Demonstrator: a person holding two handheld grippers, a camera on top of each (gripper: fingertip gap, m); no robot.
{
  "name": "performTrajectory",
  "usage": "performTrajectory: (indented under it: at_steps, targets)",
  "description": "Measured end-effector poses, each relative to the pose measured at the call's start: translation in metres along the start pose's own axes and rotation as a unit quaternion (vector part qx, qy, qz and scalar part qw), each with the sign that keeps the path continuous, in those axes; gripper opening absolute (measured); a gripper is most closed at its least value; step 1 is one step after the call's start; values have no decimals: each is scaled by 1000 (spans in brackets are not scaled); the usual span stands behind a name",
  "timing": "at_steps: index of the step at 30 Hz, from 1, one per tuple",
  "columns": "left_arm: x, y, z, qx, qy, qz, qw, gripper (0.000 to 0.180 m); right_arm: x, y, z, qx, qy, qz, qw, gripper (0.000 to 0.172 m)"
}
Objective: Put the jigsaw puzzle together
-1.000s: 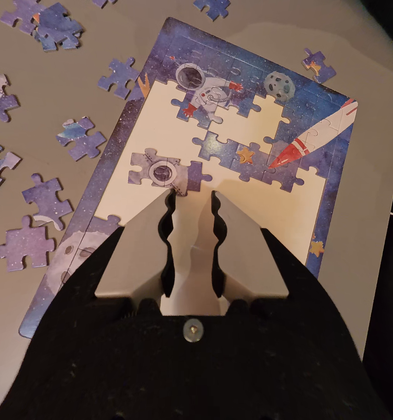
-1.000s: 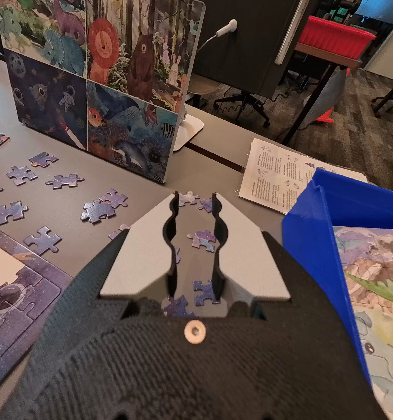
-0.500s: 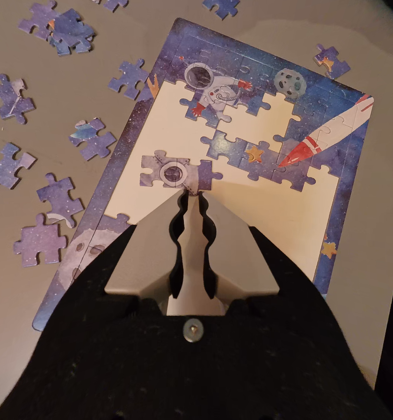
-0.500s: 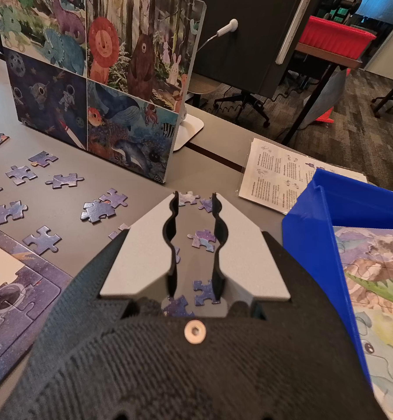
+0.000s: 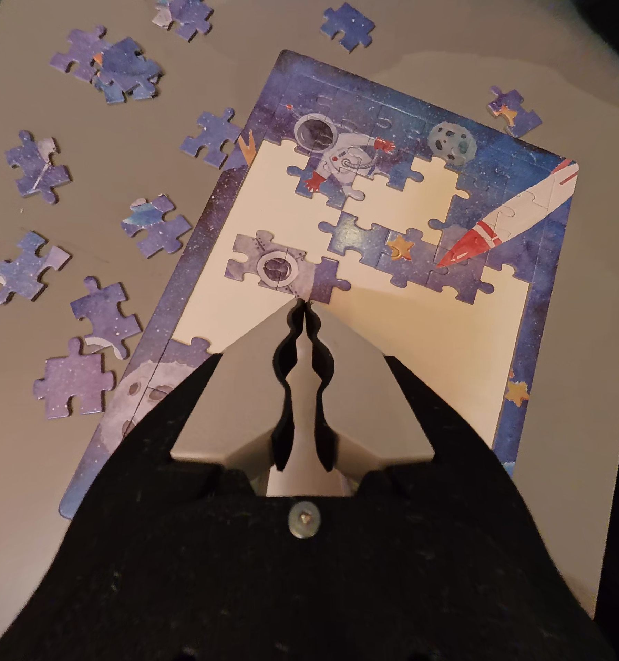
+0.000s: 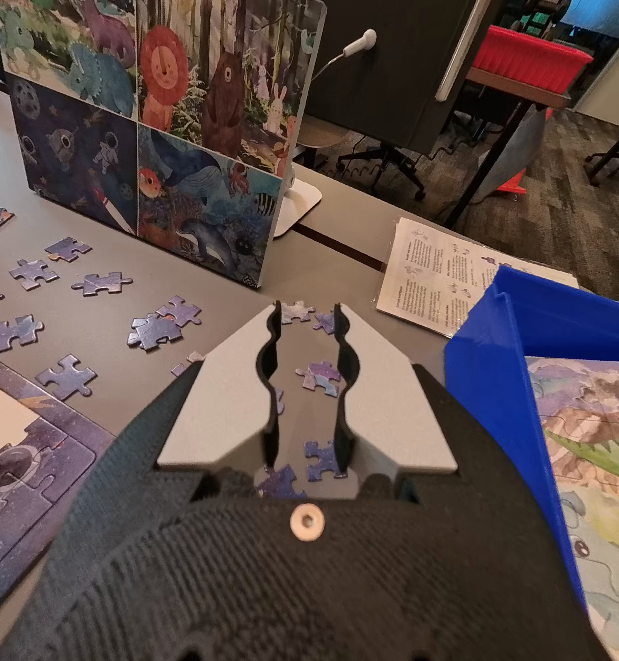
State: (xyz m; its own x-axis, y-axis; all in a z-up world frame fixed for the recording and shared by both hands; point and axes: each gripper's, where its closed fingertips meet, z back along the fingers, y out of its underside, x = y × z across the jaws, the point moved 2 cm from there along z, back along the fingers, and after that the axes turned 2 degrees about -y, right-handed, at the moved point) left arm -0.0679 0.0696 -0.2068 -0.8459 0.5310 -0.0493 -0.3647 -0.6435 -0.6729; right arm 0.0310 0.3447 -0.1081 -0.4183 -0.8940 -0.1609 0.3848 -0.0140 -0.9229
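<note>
Left gripper [image 5: 305, 304]: fingertips closed together, tips meeting at the near edge of a joined pair of pale-purple cardboard puzzle pieces printed with a round porthole [image 5: 283, 266]. No part of the pair shows between the tips, so I read this as clenched on nothing and touching or just short of the pair's edge; which of the two I cannot tell.

The porthole pair lies flat on the cream backing of the rectangular space-themed puzzle tray [image 5: 444, 339], at about 12 o'clock from the fingertips. A joined strip of dark-blue pieces with a gold star [image 5: 401, 250] sits at 1 o'clock, apart from the pair. Loose purple pieces [image 5: 100, 314] lie on the grey table [image 5: 86, 179] from 9 to 11 o'clock.

Handling, as a judgement: the pair is thin, light, stiff card, lying flush and hard to pinch from above. It should slide easily on the smooth backing if nudged at an edge; the joint could buckle if it is lifted by one piece.

Right gripper [image 6: 306, 311]: fingers apart, nothing between them, above scattered purple pieces [image 6: 318, 377] on the table. An upright illustrated puzzle box [image 6: 157, 125] stands at 11 o'clock and a blue plastic bin [image 6: 497, 393] at 3 o'clock.

Change from a second ago: the left fingers stood well apart, then narrowed, and now meet. The right view is unchanged.
</note>
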Motion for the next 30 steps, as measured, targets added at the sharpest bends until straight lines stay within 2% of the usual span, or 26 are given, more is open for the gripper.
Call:
performTrajectory:
  at_steps: [30]
  targets:
    - [14,-5,5,-33,-28,14,999,7,0,-1,1,-2,1,2,1000,28]
